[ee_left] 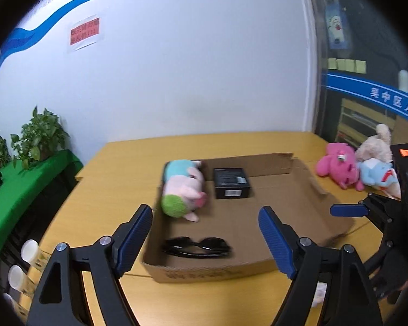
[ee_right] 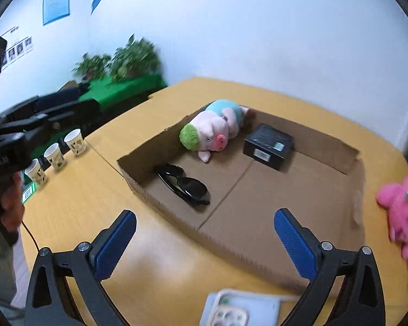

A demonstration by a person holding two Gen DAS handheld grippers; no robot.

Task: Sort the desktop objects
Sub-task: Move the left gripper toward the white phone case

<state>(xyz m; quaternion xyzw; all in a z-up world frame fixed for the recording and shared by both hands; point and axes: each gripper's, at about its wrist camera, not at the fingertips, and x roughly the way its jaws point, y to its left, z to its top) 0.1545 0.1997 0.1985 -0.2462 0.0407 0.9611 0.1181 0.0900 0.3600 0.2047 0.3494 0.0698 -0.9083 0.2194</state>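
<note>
A shallow cardboard box [ee_left: 310,187] [ee_right: 337,146] lies on the yellow table. In it are a plush pig [ee_left: 183,190] [ee_right: 213,129], a black box [ee_left: 231,182] [ee_right: 269,146] and black sunglasses [ee_left: 197,247] [ee_right: 183,184]. My left gripper [ee_left: 205,233] is open and empty, above the box's near edge. My right gripper [ee_right: 205,240] is open and empty, above the box's near corner; it also shows at the right of the left wrist view [ee_left: 348,210]. A pink plush [ee_left: 337,165] [ee_right: 402,212], a blue plush [ee_left: 378,175] and a cream plush [ee_left: 375,144] lie right of the box.
Three paper cups [ee_right: 54,156] stand at the table's left edge. A phone case in a white pack [ee_right: 239,309] lies at the near table edge. Potted plants [ee_left: 40,135] stand on a green-covered stand at the left. A wall runs behind the table.
</note>
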